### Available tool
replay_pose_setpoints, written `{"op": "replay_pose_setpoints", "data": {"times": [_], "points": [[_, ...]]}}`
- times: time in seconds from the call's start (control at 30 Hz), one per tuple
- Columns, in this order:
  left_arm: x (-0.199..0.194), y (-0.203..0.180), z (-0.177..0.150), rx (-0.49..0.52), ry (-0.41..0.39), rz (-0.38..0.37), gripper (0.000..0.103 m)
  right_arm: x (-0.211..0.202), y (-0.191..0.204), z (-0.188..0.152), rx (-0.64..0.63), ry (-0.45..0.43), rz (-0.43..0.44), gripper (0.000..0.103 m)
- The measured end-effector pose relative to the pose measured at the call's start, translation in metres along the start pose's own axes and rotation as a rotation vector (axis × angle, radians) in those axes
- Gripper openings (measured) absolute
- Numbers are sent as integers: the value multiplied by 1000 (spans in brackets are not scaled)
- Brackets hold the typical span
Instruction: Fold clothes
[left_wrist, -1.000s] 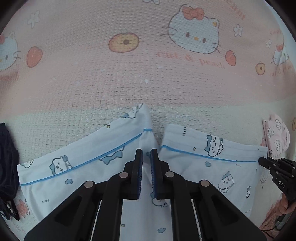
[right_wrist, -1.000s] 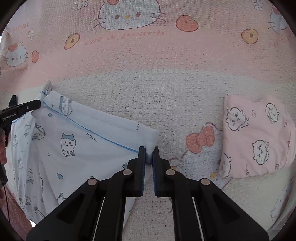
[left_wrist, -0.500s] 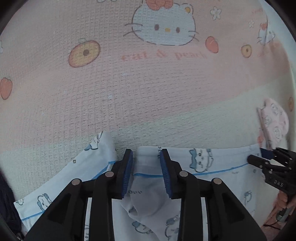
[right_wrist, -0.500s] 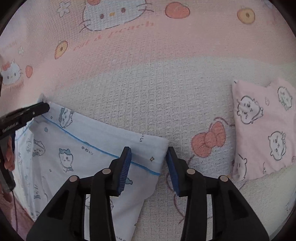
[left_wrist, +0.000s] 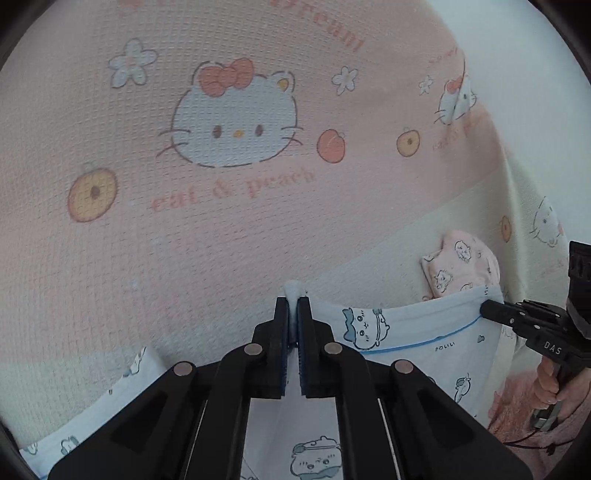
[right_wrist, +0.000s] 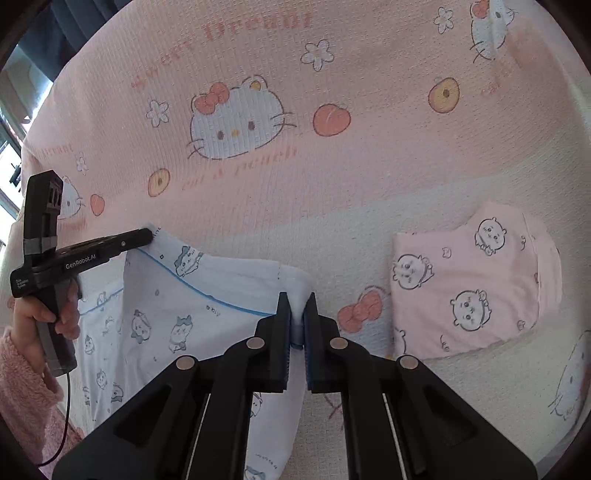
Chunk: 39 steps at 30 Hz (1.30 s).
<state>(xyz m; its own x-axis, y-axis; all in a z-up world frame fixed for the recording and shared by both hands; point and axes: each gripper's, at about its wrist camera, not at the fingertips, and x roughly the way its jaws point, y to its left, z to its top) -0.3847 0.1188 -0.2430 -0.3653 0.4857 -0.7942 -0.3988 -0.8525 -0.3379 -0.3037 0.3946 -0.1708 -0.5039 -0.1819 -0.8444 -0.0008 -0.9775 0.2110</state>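
Blanket (right_wrist: 332, 229) says "cat & peach", with pink folded clothes (right_wrist: 476, 280) on it. The white garment (right_wrist: 207, 295) hangs stretched sideways between both grippers, one corner each: left gripper (left_wrist: 293, 314) and right gripper (right_wrist: 295, 310) both pinched tight on fabric. Handles read "GenRobot.AI" and "DAS".
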Motion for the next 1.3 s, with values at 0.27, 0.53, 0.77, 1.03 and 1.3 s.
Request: {"op": "replay_pose_setpoints", "data": {"times": [0.27,0.53,0.77,1.03,1.3], "points": [[71,7,-7,41,161,4,18,65,-38,-13,-7,202,-104,14],[-30,52,-38,-50,-69,211,37,37,-16,1,-19,61,-149,28],[-46,91,-89,-91,-1,243,37,81,125,17,-319,134,152,28],[-45,99,-112,-76,18,238,37,159,217,-2,-429,303,271,24],[-114,163,-165,-275,-3,533,37,154,158,32,-218,253,215,26]]}}
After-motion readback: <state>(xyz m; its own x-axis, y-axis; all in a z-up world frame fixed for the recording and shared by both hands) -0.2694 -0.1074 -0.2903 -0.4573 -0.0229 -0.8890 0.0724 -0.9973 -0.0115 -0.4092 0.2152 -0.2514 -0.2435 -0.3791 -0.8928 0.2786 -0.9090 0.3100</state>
